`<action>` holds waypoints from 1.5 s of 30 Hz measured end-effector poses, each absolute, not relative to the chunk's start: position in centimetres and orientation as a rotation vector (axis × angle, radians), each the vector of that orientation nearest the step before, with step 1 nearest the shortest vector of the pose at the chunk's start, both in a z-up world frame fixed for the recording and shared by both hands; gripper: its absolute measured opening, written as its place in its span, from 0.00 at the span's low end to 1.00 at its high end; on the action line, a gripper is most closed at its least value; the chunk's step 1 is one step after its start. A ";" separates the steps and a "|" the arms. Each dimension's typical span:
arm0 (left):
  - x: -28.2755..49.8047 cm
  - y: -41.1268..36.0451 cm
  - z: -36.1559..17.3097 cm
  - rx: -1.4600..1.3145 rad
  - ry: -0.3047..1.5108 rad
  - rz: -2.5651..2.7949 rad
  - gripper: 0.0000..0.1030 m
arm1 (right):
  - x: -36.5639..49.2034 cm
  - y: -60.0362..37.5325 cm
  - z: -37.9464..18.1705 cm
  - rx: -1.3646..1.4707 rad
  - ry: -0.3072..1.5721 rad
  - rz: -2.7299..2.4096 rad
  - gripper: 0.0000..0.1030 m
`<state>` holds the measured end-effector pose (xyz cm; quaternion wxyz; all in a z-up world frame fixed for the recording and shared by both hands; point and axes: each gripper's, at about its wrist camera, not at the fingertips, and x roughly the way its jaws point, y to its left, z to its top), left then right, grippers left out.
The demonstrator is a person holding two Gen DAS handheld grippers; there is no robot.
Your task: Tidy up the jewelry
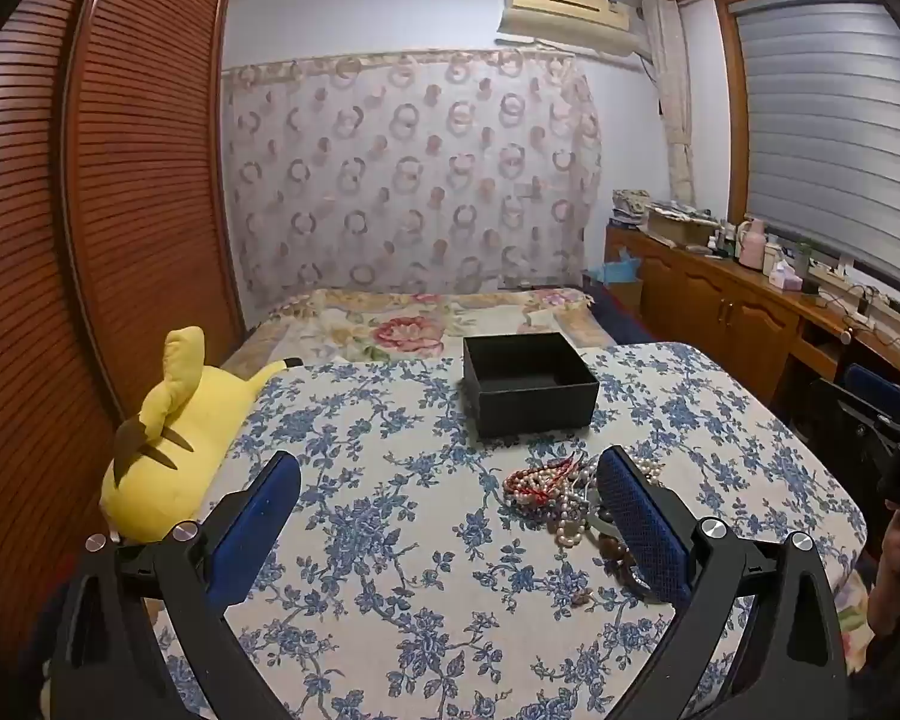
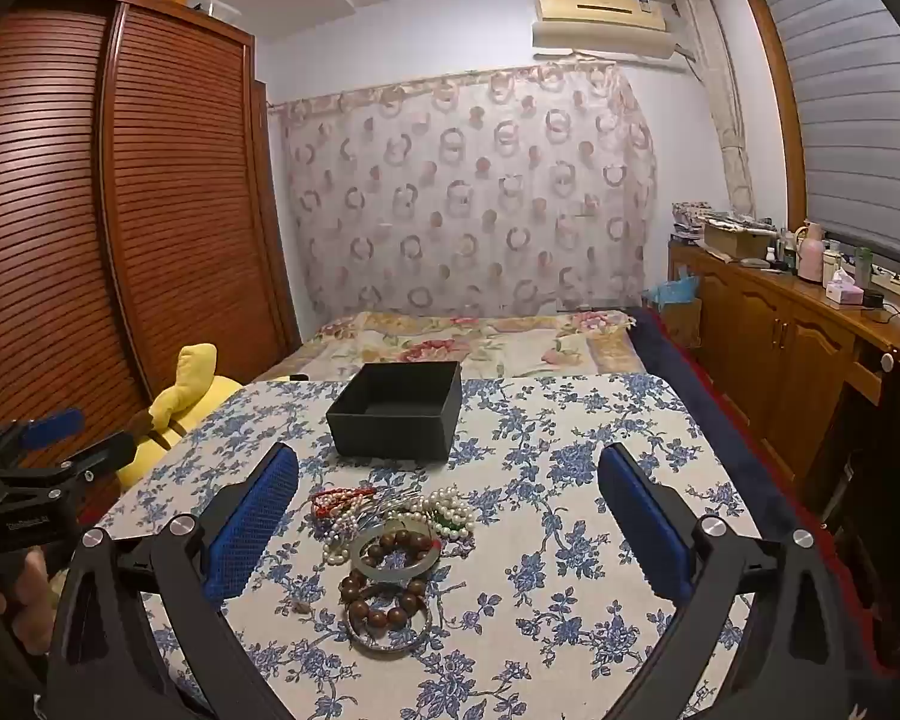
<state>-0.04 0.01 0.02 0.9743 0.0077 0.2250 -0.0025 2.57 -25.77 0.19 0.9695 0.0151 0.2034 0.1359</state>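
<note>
Low in the middle of the right wrist frame, the jewelry pile (image 2: 390, 534) sits on the floral cloth (image 2: 570, 480), with the empty black box (image 2: 396, 411) just above it. Both claws, right gripper (image 2: 448, 516) and left gripper (image 1: 448, 516), are spread wide, holding nothing. Yellow plush (image 1: 174, 438) lies at left.

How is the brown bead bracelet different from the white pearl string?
The brown wooden bead bracelet has big dark round beads; the white pearl string has small pale ones. The brown bracelet lies nearer the camera in a tidy ring, while the pearl string sits closer to the black square box, tangled with other strands. Both rest on the blue-flowered cloth, outside the box.
</note>
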 end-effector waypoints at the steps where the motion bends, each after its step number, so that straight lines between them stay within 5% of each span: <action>1: 0.0 0.0 0.0 0.019 0.456 -0.004 0.93 | 2.6 -25.8 0.2 0.034 0.409 0.276 0.98; 45: -1.0 -0.2 1.0 0.015 0.417 -0.015 0.93 | 2.6 -25.6 0.1 0.032 0.413 0.274 0.98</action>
